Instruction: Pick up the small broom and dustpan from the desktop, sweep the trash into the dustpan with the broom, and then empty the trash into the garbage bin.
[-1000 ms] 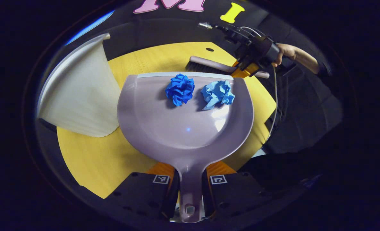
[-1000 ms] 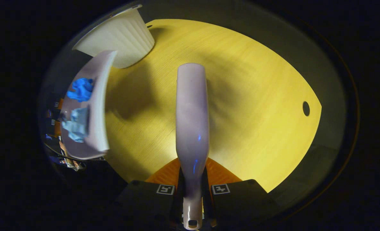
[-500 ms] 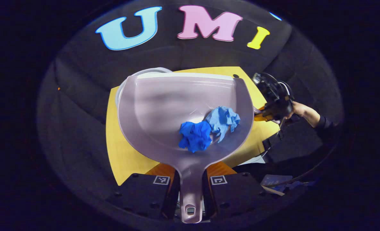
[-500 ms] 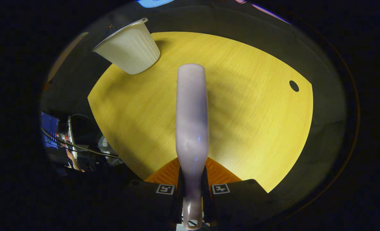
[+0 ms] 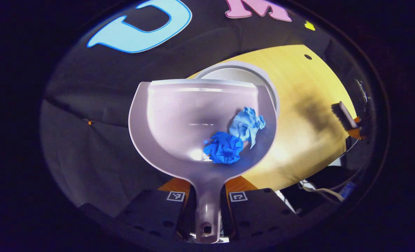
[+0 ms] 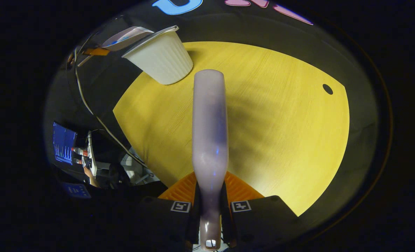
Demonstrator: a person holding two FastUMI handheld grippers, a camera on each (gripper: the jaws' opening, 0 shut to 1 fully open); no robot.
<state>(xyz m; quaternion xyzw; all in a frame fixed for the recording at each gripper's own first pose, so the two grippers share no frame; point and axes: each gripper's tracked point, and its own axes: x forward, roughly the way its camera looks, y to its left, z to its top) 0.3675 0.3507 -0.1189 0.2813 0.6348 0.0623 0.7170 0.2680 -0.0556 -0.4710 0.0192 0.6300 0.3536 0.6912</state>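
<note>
Left tool (image 5: 207, 204) is yours and it's clamped on the dustpan (image 5: 179, 119) handle, both fingers pressing the grey stem. You've got the pan raised off the yellow surface (image 5: 298, 91), its glossy mauve scoop facing you, pale strip along the front lip. Inside it, two crumpled paper balls sit touching near the back wall: a dark blue ball (image 5: 224, 148) and a light blue ball (image 5: 247, 123). Just past the pan's lip is the white bin (image 5: 228, 70), its rim partly hidden behind the scoop. Your right tool (image 6: 210, 206) grips the broom (image 6: 209, 126) by its handle, held over the surface, with the ribbed bin (image 6: 161, 57) beyond it and the pan tilted above the bin's rim.
</note>
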